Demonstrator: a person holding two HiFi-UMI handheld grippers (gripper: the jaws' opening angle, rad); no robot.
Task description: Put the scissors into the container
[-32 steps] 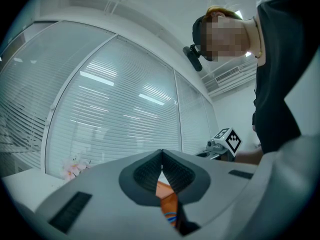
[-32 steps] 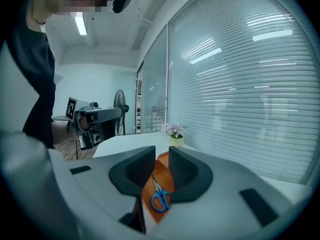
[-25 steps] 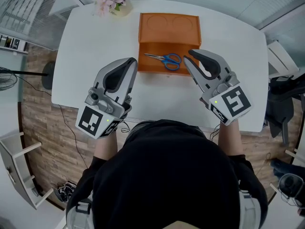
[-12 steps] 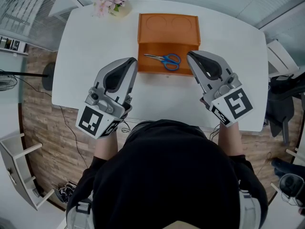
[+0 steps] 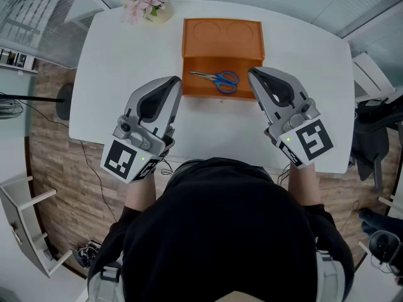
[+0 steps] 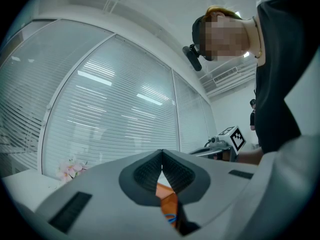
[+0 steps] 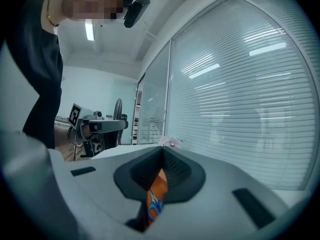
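Blue-handled scissors (image 5: 217, 78) lie inside the orange container (image 5: 195, 88) at the far middle of the white table (image 5: 119, 55). My left gripper (image 5: 174, 83) hovers just left of the container, shut and empty. My right gripper (image 5: 252, 75) hangs at the container's right edge; its jaws have just been closing with nothing between them and now stand shut. In the left gripper view the jaws (image 6: 162, 154) meet, with the container (image 6: 169, 204) below their gap. In the right gripper view the closed tips (image 7: 162, 154) sit above the scissors (image 7: 153, 206).
A small pot of pink flowers (image 5: 148, 0) stands at the table's far left corner. The container's flat orange lid part (image 5: 223, 33) lies behind the tray. A dark chair (image 5: 378, 131) stands off the table's right edge. Wooden floor runs along the left.
The right gripper's jaws went from open to shut, empty, and it shifted slightly. The left gripper and the scissors stayed still.
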